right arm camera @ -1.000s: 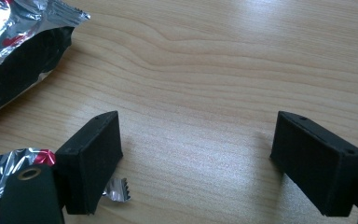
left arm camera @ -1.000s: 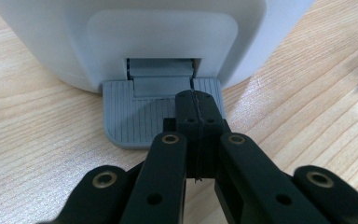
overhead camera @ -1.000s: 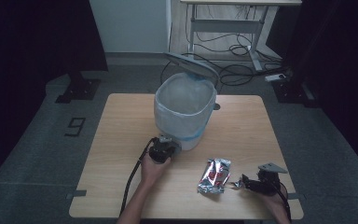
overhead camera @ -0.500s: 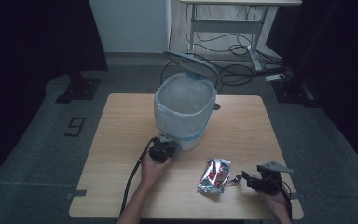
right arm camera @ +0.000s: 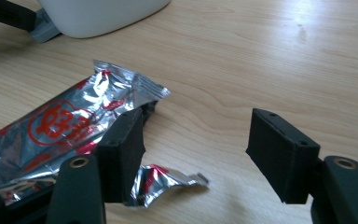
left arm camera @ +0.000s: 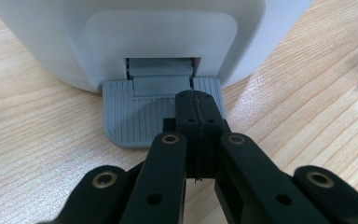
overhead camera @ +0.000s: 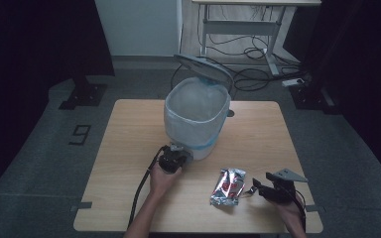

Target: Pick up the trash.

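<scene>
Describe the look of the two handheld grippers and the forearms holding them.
Both grippers are black. The left gripper has flat linkage arms with brass-coloured rivets, and a black cable trails from it. The right gripper has blocky rectangular pads and carries a grey three-cornered plate. Both forearms are bare, no sleeves visible.

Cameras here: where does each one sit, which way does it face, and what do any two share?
High view: above the near edge, facing forward and down on the table, bin, both forearms.
Left gripper view: on the left claw, shut, pressing the bin's pedal.
Right gripper view: on the right claw, open beside the foil packet.
Shared: bin and packet appear in all three.
</scene>
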The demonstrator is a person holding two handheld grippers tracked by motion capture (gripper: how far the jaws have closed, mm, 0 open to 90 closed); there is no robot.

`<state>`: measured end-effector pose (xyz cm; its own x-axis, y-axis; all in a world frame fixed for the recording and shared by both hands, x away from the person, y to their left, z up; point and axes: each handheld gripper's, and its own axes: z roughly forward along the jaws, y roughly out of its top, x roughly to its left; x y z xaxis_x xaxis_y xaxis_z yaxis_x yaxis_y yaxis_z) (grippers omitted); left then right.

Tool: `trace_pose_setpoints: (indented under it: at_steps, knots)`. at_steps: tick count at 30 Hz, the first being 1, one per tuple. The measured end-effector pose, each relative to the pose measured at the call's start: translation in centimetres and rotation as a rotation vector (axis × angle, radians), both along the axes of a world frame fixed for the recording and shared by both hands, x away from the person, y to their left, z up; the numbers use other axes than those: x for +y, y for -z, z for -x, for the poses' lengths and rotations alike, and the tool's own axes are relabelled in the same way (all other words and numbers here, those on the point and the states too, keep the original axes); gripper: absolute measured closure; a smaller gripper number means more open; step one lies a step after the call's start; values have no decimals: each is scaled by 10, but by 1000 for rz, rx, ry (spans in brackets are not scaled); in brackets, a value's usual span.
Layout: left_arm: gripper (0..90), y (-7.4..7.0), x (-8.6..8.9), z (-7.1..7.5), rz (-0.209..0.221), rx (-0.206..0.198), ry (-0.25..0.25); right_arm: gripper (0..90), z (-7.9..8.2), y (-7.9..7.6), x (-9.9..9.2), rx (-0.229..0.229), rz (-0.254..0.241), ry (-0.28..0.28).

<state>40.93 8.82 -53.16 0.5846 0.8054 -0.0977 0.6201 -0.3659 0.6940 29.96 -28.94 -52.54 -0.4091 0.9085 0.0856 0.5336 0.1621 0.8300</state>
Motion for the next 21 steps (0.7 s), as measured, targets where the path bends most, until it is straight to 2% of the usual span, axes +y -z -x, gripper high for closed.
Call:
trace_pose_setpoints:
  at_steps: [11, 21]
  knots:
    - [900, -1, 0, -1, 1, 9, 2, 422, -25, 5, 18, 23, 7, -30]
    - [900, -1, 0, -1, -3, 6, 3, 453, -34, 7, 40, 45, 12, -76]
